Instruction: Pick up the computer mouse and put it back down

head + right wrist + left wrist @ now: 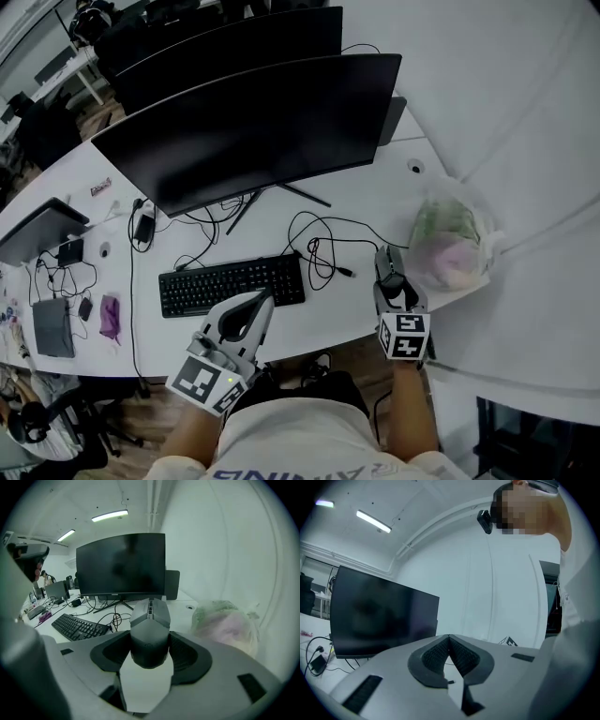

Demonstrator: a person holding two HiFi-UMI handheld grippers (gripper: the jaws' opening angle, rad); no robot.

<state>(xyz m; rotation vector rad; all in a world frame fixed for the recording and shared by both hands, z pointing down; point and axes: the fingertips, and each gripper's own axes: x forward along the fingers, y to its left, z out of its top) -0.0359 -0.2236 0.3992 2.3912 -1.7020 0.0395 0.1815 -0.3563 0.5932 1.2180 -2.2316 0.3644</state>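
A dark grey computer mouse [150, 630] sits between the jaws of my right gripper [150, 638], which is shut on its sides. From the head view the mouse [388, 265] is over the white desk [375, 202] near the front edge at the right, with the right gripper [391, 279] behind it. I cannot tell if the mouse touches the desk. Its cable [323, 246] loops back toward the monitor. My left gripper [259, 305] hovers at the front edge below the keyboard, pointing up, its jaws shut tip to tip [449, 638] on nothing.
A black keyboard [232, 284] lies left of the mouse. A wide curved monitor [253, 127] stands behind it on a stand. A clear plastic bag [452, 242] with soft contents lies just right of the mouse. Chargers and cables clutter the far left.
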